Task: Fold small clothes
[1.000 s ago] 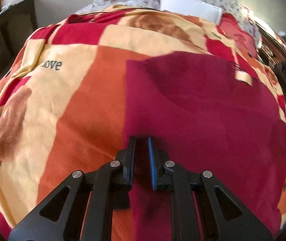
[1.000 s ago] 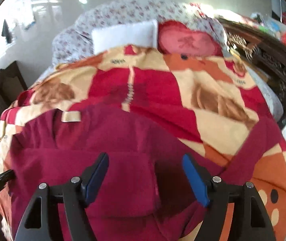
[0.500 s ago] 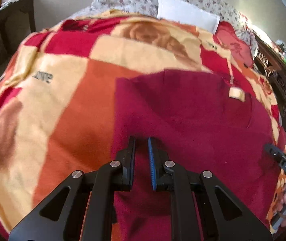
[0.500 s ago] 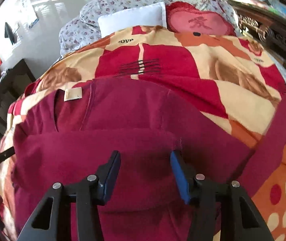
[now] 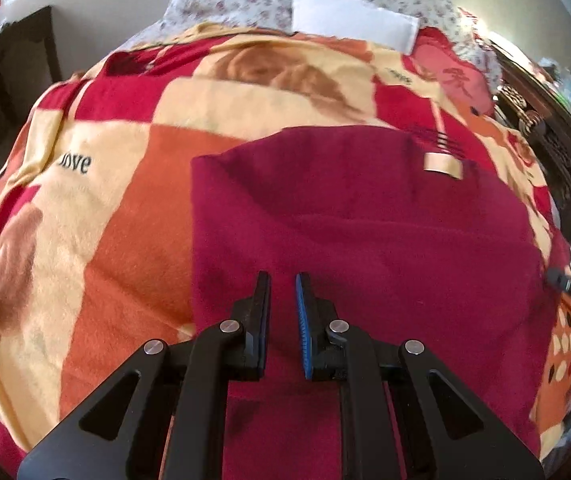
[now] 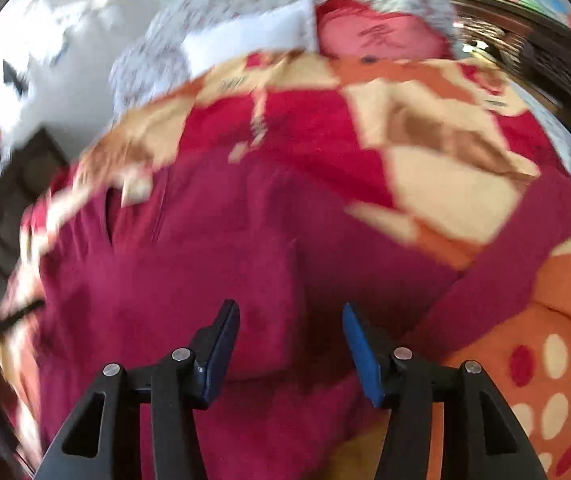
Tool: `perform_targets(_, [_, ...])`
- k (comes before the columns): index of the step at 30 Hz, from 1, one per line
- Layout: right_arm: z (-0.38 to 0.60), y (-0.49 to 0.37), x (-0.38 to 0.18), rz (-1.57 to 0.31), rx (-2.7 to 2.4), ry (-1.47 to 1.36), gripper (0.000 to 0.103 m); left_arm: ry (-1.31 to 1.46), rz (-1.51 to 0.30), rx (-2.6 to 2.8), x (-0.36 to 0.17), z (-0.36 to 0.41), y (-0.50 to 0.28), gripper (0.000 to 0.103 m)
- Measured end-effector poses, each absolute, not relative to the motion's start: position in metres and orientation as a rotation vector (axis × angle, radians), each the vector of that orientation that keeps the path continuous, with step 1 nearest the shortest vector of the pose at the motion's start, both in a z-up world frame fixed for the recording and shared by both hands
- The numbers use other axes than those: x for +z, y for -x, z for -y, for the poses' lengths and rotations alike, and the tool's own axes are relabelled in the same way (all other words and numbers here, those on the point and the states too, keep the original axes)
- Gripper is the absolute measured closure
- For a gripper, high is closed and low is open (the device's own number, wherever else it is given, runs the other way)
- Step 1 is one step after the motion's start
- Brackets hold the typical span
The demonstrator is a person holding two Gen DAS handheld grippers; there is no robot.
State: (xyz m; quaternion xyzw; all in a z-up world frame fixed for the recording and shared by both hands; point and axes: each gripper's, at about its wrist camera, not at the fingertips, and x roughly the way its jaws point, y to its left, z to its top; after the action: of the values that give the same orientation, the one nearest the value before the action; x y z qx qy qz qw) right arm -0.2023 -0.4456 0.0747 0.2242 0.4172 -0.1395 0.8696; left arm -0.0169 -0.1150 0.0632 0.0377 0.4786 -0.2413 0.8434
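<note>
A dark red garment [image 5: 365, 232] lies spread on a patterned blanket, with a beige neck label [image 5: 443, 166] at its far edge. It also shows in the right wrist view [image 6: 213, 264], where a folded layer lies on top and a sleeve [image 6: 505, 276] runs off to the right. My left gripper [image 5: 283, 280] hovers over the garment's near left part, jaws a narrow gap apart and empty. My right gripper [image 6: 291, 310] hovers over the folded layer's right edge, jaws wide apart and empty. The right wrist view is blurred.
The orange, red and cream blanket [image 5: 97, 208] covers a bed. A white pillow [image 5: 349, 20] and a pink cushion [image 5: 457, 80] lie at the head. Dark carved wooden furniture [image 5: 557, 148] stands to the right, a dark cabinet [image 5: 9, 68] to the left.
The left gripper drew back and up, showing more of the garment. The right gripper opened wider again after narrowing and is moving fast, blurring its view.
</note>
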Motion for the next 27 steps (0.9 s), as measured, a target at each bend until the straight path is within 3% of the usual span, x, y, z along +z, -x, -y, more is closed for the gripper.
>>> perform_targets(2, [0.479,0.209,0.079,-0.879,-0.406,-0.485,0.049,-0.072,-1.008,-0.529,0.066,0.119,0.02,0.092])
perform_targets(5, [0.534,0.208,0.073,-0.934,-0.574,-0.474,0.032,-0.067,-1.022,-0.548,0.065,0.127,0.023,0.092])
perform_targets(12, [0.609,0.183,0.034,-1.076,-0.66,-0.493,0.032,-0.092,-1.064,-0.552,0.054,0.142,0.029,0.092])
perform_targets(13, [0.616,0.183,0.028,-1.07,-0.638,-0.521,0.034,-0.093,-1.068,-0.553,0.054,0.143,0.03,0.092])
perform_targets(15, [0.619,0.193,0.027,-1.026,-0.622,-0.55,0.069,-0.097,-1.062,-0.557,0.055,0.145,0.031,0.092])
perform_targets(18, [0.613,0.23,0.044,-0.939,-0.586,-0.579,0.089,-0.105,-1.052,-0.56,0.057,0.146,0.032,0.092])
perform_targets(27, [0.592,0.367,0.03,-0.944,-0.629,-0.721,0.088,-0.091,-1.063,-0.576,0.054,0.147,0.038,0.092])
